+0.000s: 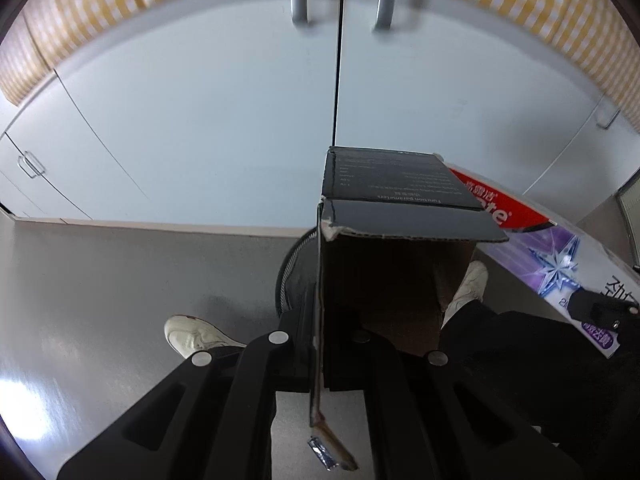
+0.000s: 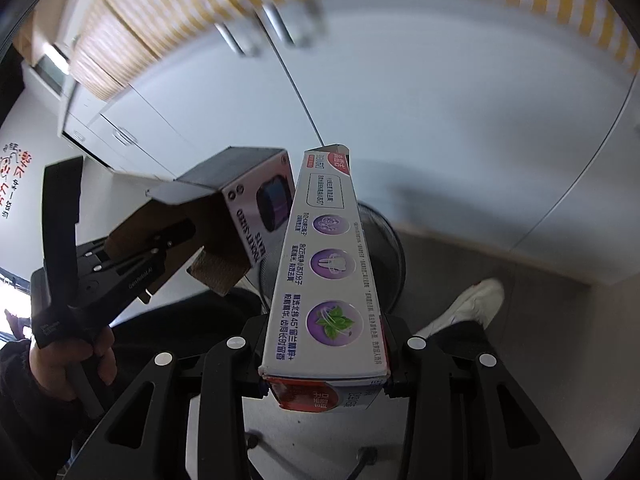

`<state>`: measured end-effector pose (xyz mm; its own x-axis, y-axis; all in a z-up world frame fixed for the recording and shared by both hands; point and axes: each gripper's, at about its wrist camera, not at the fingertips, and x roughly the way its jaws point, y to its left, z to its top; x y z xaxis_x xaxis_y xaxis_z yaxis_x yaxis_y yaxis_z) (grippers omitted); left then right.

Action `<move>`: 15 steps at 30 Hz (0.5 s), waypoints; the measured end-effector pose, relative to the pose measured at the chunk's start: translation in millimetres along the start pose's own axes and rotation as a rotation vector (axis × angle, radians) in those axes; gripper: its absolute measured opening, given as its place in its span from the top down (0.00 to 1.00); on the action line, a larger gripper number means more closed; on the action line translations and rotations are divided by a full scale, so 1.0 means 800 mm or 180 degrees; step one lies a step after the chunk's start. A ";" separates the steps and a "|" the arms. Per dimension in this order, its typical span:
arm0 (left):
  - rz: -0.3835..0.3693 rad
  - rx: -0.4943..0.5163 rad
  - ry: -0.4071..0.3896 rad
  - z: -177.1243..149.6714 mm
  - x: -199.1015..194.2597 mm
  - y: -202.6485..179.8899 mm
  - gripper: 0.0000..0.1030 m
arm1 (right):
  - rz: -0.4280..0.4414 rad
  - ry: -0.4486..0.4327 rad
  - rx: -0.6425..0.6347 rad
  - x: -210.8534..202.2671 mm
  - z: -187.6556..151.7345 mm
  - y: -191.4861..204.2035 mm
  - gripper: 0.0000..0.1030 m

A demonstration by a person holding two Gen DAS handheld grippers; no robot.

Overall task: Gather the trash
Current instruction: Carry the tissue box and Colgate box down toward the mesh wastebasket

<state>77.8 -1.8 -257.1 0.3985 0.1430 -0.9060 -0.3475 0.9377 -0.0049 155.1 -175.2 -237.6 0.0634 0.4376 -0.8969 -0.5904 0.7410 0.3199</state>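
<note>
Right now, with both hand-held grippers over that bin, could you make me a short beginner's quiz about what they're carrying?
1. True or false: the right gripper is empty.
2. What does the left gripper pinch on the black open-ended cardboard box: (a) a thin flap wall, (b) the whole body, (c) nothing?
3. What dark round container shows below both boxes?

Key:
1. False. It clamps the long white-and-purple toothpaste carton by its sides.
2. (a). Its jaws are shut on the box's edge.
3. A black mesh wastebasket on the grey floor.
</note>
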 end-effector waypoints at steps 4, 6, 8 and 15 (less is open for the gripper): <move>-0.0117 -0.0095 0.0201 -0.005 0.060 0.003 0.97 | 0.0005 0.0244 0.0103 0.058 0.005 -0.017 0.60; -0.0172 -0.0175 0.0343 -0.009 0.091 0.005 0.97 | 0.0085 0.0410 0.0235 0.096 0.009 -0.031 0.60; -0.0272 -0.0241 0.0517 -0.015 0.123 0.009 0.97 | 0.0160 0.0564 0.0417 0.128 0.012 -0.045 0.60; -0.0321 -0.0194 0.0950 -0.036 0.196 0.008 0.97 | 0.0144 0.0924 0.0738 0.206 0.021 -0.069 0.60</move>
<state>113.6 17.3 -411.1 0.1700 -0.0574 -0.9838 -0.3727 0.9204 -0.1181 211.6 -135.3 -397.7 -0.2091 0.3346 -0.9189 -0.3875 0.8344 0.3920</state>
